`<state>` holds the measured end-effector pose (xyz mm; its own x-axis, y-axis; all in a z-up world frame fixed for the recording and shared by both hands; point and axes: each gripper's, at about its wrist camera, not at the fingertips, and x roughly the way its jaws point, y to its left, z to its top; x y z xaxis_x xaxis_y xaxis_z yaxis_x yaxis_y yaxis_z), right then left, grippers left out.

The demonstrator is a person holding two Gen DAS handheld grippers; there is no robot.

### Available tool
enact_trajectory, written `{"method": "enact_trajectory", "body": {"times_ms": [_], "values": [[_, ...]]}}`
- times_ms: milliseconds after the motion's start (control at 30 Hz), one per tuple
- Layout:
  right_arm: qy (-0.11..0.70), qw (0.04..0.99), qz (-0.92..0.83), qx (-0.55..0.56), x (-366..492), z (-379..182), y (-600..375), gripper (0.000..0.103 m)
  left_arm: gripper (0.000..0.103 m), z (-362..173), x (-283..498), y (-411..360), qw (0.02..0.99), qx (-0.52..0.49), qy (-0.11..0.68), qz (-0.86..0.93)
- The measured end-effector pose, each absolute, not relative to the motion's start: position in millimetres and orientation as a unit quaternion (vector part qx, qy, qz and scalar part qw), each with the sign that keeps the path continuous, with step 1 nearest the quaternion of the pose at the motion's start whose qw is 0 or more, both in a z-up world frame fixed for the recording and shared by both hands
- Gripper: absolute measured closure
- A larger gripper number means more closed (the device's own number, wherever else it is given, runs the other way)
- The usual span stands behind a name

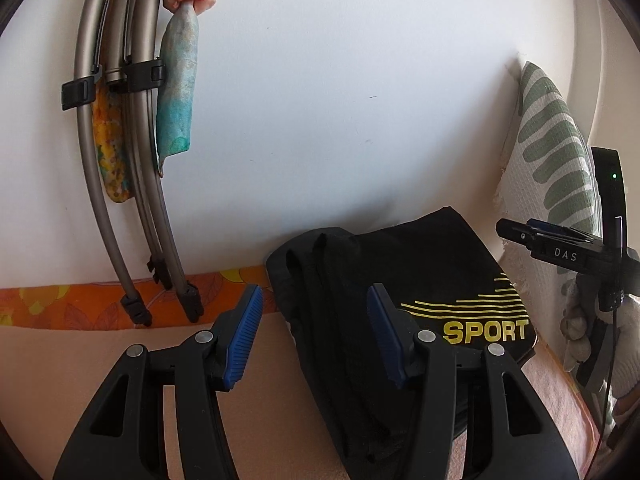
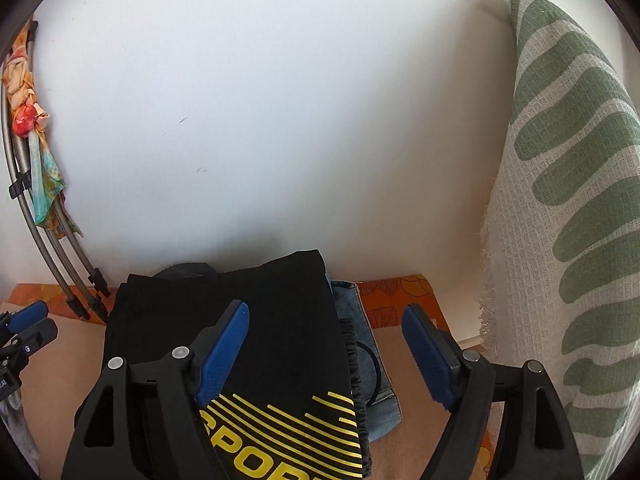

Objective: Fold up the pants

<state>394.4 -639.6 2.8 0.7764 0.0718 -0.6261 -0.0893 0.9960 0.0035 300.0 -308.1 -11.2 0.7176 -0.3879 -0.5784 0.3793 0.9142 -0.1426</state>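
White wall behind a peach worktop (image 1: 272,400), folded black pants (image 1: 400,280) with yellow SPORT print atop jeans (image 2: 372,364), left tongs (image 1: 316,336) and right tongs (image 2: 324,356) spread, gripping nothing.

Pants (image 2: 256,312): matt black knit cloth w/ flat yellow print, lying on smooth peach sheet (image 1: 72,364). Jeans (image 2: 380,384) just right of pants: faded blue denim, rough weave. Towel (image 2: 560,208) further right: waffle cotton, frayed fringe. Poles (image 1: 140,160) left of pants: brushed grey metal, black plastic clips. Scarf (image 1: 178,92) on poles: thin, silky. Left gripper (image 1: 316,332), right gripper (image 2: 326,350): matt black plastic, ribbed blue rubbery pads (image 1: 244,340).
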Motion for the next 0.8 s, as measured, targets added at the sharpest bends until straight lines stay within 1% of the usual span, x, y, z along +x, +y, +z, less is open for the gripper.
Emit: {"method": "enact_trajectory", "body": {"times_ms": [67,233,267,300,467,700,800], "values": [[0.325,0.945,0.039,-0.008,371,8,-634,0.017,0.041,0,285,-301,0.928,-0.004,0.306,-0.211],[0.311,0.949,0.048,0.017,318,32,-625,0.014,0.040,21,247,-286,0.929,0.009,0.297,-0.221],[0.305,0.951,0.046,0.018,305,36,-622,0.012,0.038,25,239,-283,0.929,0.011,0.295,-0.222],[0.300,0.953,0.044,0.023,289,40,-619,0.008,0.036,30,231,-279,0.930,0.009,0.293,-0.223],[0.282,0.958,0.047,0.026,229,62,-601,0.002,0.031,53,186,-255,0.932,0.009,0.275,-0.235],[0.252,0.967,0.022,0.020,142,92,-577,0.000,0.025,65,126,-221,0.926,-0.004,0.282,-0.252],[0.249,0.969,0.003,0.007,108,96,-565,0.000,0.025,68,99,-208,0.924,-0.004,0.279,-0.261]]}}
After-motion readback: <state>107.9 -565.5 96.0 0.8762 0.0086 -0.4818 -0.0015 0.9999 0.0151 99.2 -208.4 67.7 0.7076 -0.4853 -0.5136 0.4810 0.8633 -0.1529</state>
